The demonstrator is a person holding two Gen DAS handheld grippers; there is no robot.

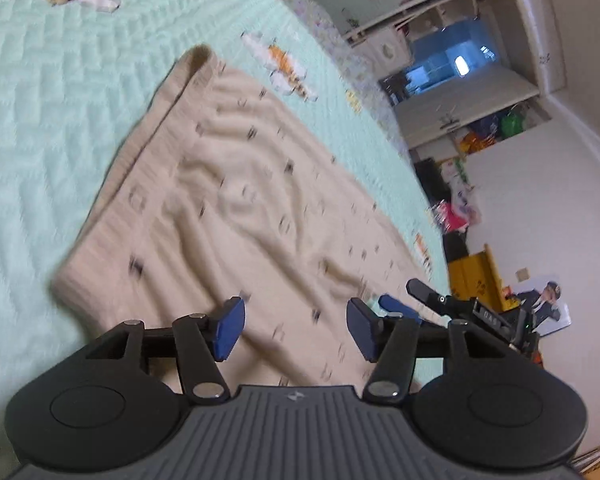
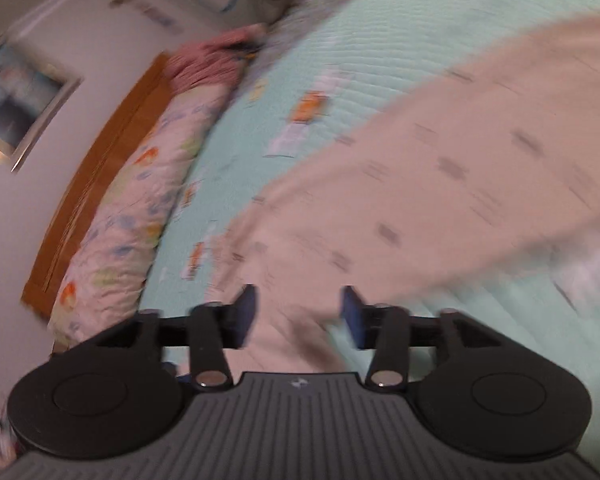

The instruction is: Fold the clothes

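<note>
Left gripper (image 1: 296, 330): we see its blue fingers (image 1: 229, 330) standing well apart, with nothing pinched between the pads. Through the gap we look down on the beige garment (image 1: 236, 200), a knit piece with small dark marks, lying spread and slightly wrinkled on the mint quilted bedspread (image 1: 60, 120). The garment runs from just under the fingers away ahead of them, its ribbed edge on the left-finger side and a folded corner at the far end. We cannot tell whether the left pads brush the cloth or hang just above it.

Beyond the right finger of the left gripper, the blue tip and dark linkage of the right gripper (image 1: 396, 306) show, just beside it, at the garment's near edge.

Right gripper (image 2: 298, 316): heavy motion blur in its own view. Its fingers (image 2: 246, 316) are apart, with no cloth clamped. The garment (image 2: 440, 168) lies below and ahead of them, stretching off toward the right-finger side; bedspread (image 2: 380, 60) shows under the right finger. Well off the left-finger side sit a floral pillow (image 2: 128, 208) and a wooden headboard (image 2: 100, 172).
</note>
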